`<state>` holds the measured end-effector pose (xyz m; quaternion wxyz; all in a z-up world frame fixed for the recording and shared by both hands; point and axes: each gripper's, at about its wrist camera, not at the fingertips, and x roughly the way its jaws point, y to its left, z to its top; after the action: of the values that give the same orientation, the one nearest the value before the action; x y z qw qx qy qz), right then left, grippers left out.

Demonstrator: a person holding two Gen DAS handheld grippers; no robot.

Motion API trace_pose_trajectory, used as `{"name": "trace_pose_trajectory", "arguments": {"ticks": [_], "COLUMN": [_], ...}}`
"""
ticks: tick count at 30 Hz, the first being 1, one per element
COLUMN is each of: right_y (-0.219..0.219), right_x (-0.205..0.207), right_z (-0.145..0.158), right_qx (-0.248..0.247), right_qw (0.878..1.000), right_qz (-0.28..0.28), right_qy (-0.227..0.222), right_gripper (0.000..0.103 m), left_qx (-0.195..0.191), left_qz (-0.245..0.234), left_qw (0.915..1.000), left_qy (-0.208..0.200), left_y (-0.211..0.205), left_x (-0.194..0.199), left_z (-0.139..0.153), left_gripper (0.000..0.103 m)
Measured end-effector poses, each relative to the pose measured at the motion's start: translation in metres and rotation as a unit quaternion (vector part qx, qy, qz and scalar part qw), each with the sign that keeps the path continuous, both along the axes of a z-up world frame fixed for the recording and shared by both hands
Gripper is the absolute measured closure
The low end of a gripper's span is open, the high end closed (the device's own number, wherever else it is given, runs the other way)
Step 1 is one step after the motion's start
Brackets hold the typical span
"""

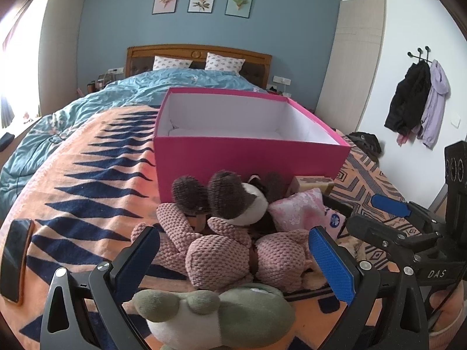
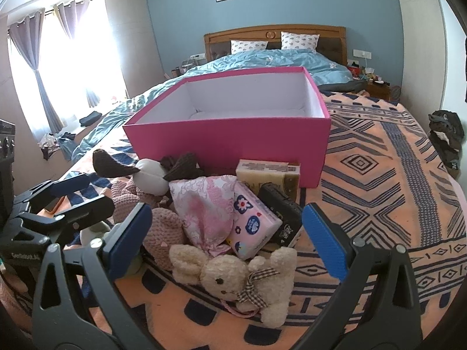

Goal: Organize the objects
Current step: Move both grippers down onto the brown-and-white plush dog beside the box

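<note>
An open pink box (image 1: 248, 154) (image 2: 227, 143), white inside, stands on the orange patterned blanket. In front of it lies a pile: a pink knitted plush (image 1: 221, 250) (image 2: 159, 233), a brown-and-white plush (image 1: 233, 201) (image 2: 151, 175), a green plush (image 1: 221, 315), a pink floral pouch (image 1: 297, 213) (image 2: 204, 210), a pink tissue pack (image 2: 254, 227), a beige box (image 2: 268, 172), a black case (image 2: 283, 213) and a cream bunny (image 2: 233, 280). My left gripper (image 1: 233, 253) is open above the knitted plush. My right gripper (image 2: 227, 233) is open over the pouch and tissue pack.
A phone (image 1: 16, 259) lies on the blanket (image 2: 379, 204) at the left. Beyond the box are a blue duvet (image 1: 87, 108), pillows and a wooden headboard (image 1: 198, 52). Coats (image 1: 417, 102) hang on the right wall. Dark clothing (image 2: 446, 137) lies at the bed's right edge.
</note>
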<state>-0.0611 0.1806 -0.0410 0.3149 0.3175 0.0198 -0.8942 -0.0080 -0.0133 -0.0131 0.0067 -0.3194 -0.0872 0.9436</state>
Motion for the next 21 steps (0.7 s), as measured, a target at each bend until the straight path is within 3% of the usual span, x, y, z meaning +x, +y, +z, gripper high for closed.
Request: {"name": "trace_pose_trajectory", "arguments": {"ticks": [7,15,21], "right_y": [-0.007,-0.018,-0.031], "right_x": [-0.004,-0.012,-0.021], "right_z": [-0.006,-0.008,0.002], "right_qx": [0.004,0.005,0.005], "right_qw": [1.000,0.998,0.997], "right_qz": [0.022,0.052,0.075], "right_qy": [-0.015,-0.030,-0.016], "right_gripper": [0.001,0.017,0.019], "left_qx": [0.009,0.007,-0.017], "left_qz": [-0.001,-0.014,-0.021], "left_qw": [0.9999,0.9998,0.9996], "left_qy": [-0.011,-0.009,-0.001], "left_y": [-0.012,-0.015,-0.013], "left_x": [-0.005,-0.011,-0.023], "left_z": [-0.005,-0.002,0.005], "left_gripper": [0.000,0.000,0.004]}}
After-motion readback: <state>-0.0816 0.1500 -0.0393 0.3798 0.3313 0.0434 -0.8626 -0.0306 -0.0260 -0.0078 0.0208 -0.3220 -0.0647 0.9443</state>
